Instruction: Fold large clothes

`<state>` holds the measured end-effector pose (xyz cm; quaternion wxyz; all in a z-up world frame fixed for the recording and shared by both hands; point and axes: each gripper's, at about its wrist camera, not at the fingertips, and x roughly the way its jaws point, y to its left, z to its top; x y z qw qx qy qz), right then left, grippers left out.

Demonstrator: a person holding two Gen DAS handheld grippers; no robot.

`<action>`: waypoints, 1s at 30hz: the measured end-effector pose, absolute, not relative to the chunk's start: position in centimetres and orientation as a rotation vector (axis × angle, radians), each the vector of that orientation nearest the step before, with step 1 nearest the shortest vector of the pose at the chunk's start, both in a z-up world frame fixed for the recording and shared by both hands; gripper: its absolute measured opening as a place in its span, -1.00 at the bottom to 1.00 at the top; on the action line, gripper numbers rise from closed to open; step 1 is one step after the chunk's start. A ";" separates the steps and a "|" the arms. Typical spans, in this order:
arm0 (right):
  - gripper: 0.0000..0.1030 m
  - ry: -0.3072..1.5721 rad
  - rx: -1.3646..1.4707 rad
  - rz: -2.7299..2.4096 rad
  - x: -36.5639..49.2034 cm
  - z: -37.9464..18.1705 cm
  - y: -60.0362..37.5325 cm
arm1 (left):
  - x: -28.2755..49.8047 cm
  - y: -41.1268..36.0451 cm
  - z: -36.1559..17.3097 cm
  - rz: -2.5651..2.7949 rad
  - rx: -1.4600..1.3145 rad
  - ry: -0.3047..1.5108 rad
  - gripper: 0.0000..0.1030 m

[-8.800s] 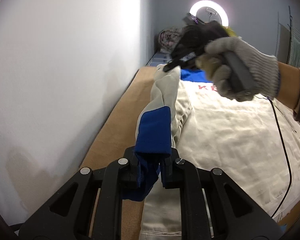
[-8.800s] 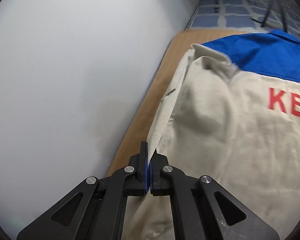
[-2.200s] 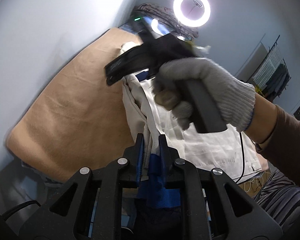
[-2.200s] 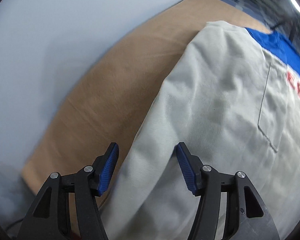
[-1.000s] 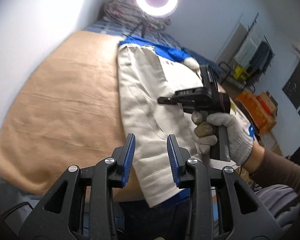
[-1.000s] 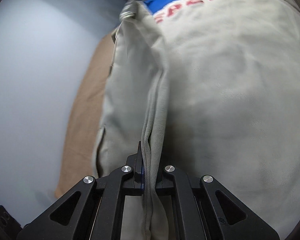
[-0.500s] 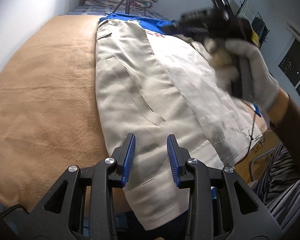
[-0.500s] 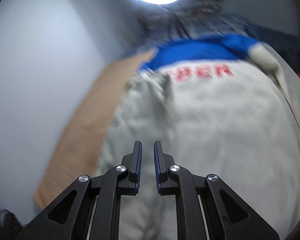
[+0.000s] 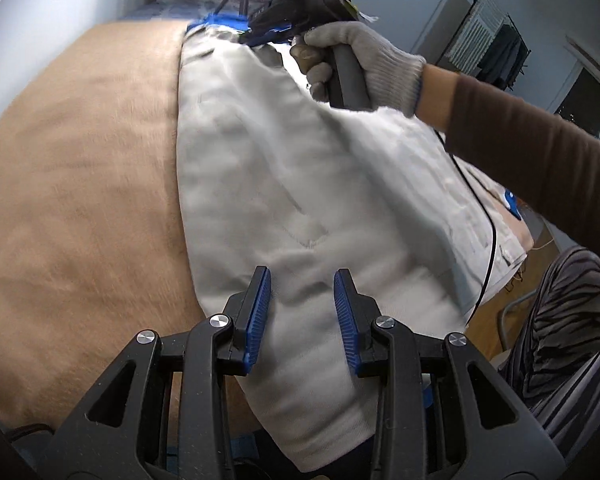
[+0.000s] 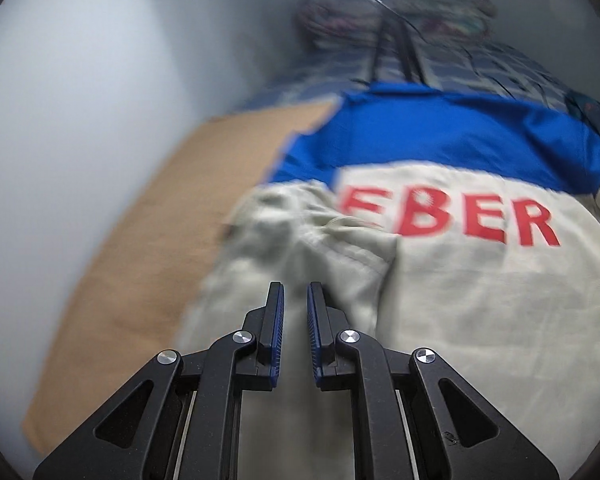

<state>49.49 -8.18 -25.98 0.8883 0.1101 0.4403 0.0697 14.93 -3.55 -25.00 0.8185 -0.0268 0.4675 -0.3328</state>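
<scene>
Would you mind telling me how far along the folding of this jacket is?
Done: the jacket's left side lies folded over its back on the tan blanket. In hand: nothing; the left tongs and right tongs are open above the cloth. Left: the other side near the red lettering, then folding lengthwise.

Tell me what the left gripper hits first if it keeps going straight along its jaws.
Most likely the beige jacket: the left gripper points down at its folded near panel, jaws open with nothing between them. Depth is hard to judge through the fisheye, but no other object shows in that line.
</scene>
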 end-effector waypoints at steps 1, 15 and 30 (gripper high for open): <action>-0.90 0.951 0.211 0.106 50.0 -27.2 -8.6 | 14.8 -3.5 -25.5 -0.708 -0.062 0.999 -0.37; -1.00 0.953 0.138 0.438 39.6 -23.0 -3.3 | 12.3 -0.7 -23.0 -0.728 -0.149 0.916 -0.37; -0.96 1.046 0.198 0.404 31.3 -26.3 -3.2 | 10.4 -4.5 -23.9 -0.723 0.182 0.908 -0.37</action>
